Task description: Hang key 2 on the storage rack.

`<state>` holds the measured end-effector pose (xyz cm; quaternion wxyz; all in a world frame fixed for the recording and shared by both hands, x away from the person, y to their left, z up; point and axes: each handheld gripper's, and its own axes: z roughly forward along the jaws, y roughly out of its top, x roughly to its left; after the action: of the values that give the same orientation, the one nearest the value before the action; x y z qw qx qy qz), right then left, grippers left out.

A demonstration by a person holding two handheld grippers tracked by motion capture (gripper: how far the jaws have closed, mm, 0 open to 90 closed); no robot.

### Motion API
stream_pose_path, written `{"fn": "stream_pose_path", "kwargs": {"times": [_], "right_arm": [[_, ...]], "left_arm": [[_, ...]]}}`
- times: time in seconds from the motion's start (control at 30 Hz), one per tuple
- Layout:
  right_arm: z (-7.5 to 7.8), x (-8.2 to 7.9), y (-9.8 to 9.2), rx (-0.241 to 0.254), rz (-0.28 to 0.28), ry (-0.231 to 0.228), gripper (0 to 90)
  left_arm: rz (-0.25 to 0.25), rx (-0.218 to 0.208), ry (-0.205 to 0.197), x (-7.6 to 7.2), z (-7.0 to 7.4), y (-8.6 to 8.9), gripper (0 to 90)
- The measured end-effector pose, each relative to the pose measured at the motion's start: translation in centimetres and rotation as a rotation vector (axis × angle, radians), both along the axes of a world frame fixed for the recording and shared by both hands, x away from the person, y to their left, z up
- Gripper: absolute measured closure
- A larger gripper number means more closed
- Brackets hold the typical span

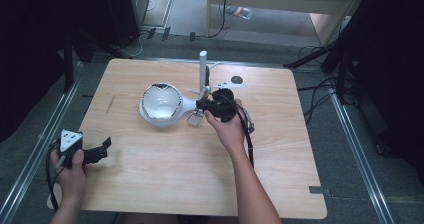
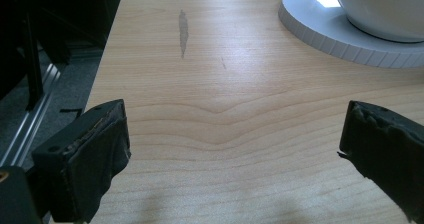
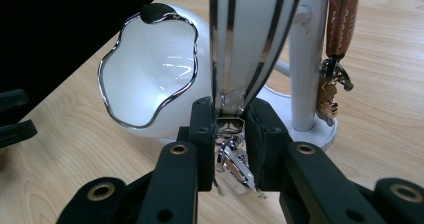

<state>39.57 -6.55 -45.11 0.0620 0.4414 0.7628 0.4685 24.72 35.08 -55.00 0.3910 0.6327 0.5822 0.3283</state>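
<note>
- Pale wood tabletop [image 1: 165, 179] under dim light, with dark floor, rails and loose cables all around.
- Near its middle: a white bowl [image 3: 150, 79] with a wavy chrome rim, sharing a round white base [image 2: 320, 36] with an upright white post [image 3: 306, 59]. A brown beaded keychain [image 3: 340, 19] hanging from that post.
- Right hand-held gripper [image 3: 231, 119] clamped tight on the metal clasp [image 3: 231, 125] at the end of a white striped fob [image 3: 245, 39] – held just beside the post, between it and the bowl, rings dangling below the jaws.
- Left hand-held gripper [image 2: 235, 129] parked at the near left corner, jaws wide apart over bare wood, nothing between them.
- Step in hand, by judgement: carrying the fob at the stand – whether onto a peg or off one, impossible to tell.
- Next move calls for a steady pinch on the small clasp, a slow path clear of the keychain and the bowl's rim, and no nudge against the post.
</note>
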Motion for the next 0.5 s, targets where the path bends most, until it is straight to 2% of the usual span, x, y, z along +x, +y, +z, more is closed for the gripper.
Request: {"fn": "stream_pose_path", "kwargs": {"times": [0.3,0.5], "right_arm": [[0.13,0.46,0.17,0.016,0.021,0.005,76.1],[-0.11,0.94,-0.3,0.039,0.012,0.029,76.5]], "left_arm": [[-0.001,0.002,-0.001,0.01,-0.01,-0.02,0.1],[0.0,0.001,0.0,0.0,0.0,-0.01,0.1]]}}
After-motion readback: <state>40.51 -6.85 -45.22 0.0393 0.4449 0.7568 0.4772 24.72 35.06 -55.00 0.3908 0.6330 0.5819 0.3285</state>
